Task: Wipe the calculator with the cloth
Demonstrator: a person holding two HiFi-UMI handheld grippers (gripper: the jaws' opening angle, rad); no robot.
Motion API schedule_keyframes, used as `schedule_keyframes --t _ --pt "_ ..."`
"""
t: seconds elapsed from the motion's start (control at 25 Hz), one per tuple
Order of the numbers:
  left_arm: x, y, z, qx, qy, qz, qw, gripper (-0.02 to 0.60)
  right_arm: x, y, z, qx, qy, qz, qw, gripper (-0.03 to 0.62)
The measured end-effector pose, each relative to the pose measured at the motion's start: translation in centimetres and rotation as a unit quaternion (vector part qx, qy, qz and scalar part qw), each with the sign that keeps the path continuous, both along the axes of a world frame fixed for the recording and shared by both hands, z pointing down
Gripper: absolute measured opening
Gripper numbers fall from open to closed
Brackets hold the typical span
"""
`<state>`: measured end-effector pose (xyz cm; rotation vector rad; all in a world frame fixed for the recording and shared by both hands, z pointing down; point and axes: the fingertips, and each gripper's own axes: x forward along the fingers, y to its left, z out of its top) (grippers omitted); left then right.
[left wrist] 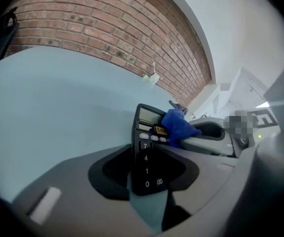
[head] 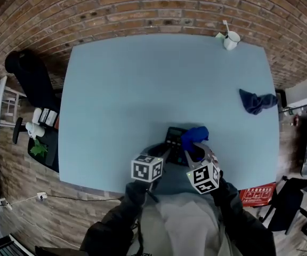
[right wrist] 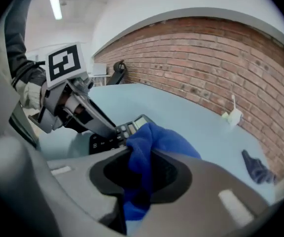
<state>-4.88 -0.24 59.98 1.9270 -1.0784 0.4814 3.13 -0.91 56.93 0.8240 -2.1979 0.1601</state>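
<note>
Calculator (head: pixel 174 136) sits at the table's (head: pixel 143 89) near edge, its key end clamped in the left gripper (left wrist: pixel 149 158), likely to steady it. Just beyond, the right gripper (right wrist: pixel 142 164) pinches the blue cloth (right wrist: pixel 154 142), bunched against the upper keys for rubbing.

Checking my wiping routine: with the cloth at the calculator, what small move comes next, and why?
Probably draw the right gripper back so its blue cloth sweeps over the keys: the cloth sits only by the display of the calculator, and the left gripper holds its lower end.
</note>
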Motion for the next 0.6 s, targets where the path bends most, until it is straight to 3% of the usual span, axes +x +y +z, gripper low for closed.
schedule_keyframes --t 0.08,0.16,0.36,0.48,0.6 --pt "0.3 0.1 0.0 -0.003 0.004 0.007 1.0000 0.149 -0.3 2.5 0.1 -0.041 -0.008 0.004 0.999 0.091" --pt "0.3 0.3 -0.1 -0.002 0.004 0.011 0.9999 0.149 -2.1 4.1 0.0 -0.057 -0.007 -0.031 0.998 0.091" --pt "0.4 0.3 -0.1 0.004 0.000 0.022 0.9997 0.143 -4.6 -1.7 -0.6 0.019 -0.006 -0.042 0.999 0.091" --pt "0.1 -0.2 -0.1 -0.003 0.008 -0.018 0.9998 0.135 -4.7 -2.7 -0.4 0.026 0.015 -0.061 0.998 0.091" --pt "-0.3 -0.5 -0.1 -0.010 0.016 -0.044 0.9989 0.132 -1.3 -1.2 -0.2 0.014 0.033 -0.029 0.999 0.091"
